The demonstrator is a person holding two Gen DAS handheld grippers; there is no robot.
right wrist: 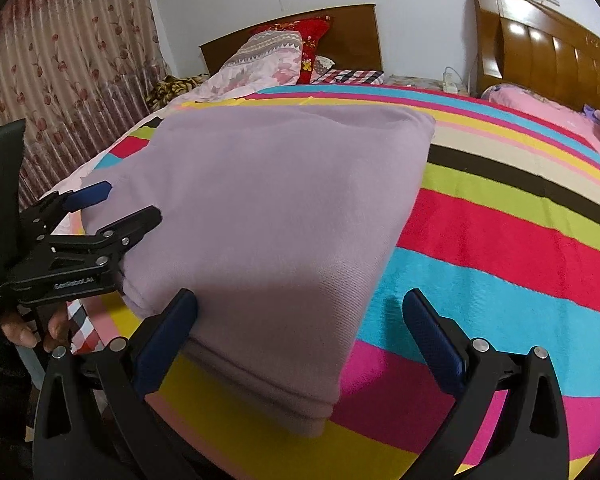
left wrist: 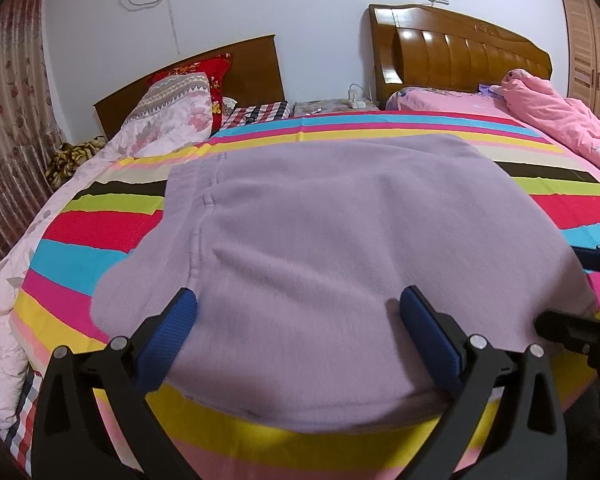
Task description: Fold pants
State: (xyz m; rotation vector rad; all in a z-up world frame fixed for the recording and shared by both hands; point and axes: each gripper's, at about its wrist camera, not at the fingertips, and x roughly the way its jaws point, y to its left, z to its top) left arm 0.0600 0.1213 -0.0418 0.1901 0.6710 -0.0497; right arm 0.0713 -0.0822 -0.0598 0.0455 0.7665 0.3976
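The lilac pants (left wrist: pixel 340 248) lie folded into a thick rectangle on the striped bedspread (left wrist: pixel 100 220); in the right wrist view the pants (right wrist: pixel 276 208) show stacked layers at the near edge. My left gripper (left wrist: pixel 298 312) is open just above the near part of the stack, holding nothing; it also shows at the left of the right wrist view (right wrist: pixel 128 204), jaws apart at the stack's left edge. My right gripper (right wrist: pixel 300 312) is open over the stack's near right corner, empty; its fingers (left wrist: pixel 592 258) show at the right of the left wrist view.
The striped bedspread (right wrist: pixel 500 240) extends right of the pants. A pink quilt (left wrist: pixel 560 120) lies at the far right, floral bedding and pillows (left wrist: pixel 172 108) at the far left. Wooden headboards (left wrist: pixel 460 52) stand along the wall. A curtain (right wrist: pixel 60 60) hangs left.
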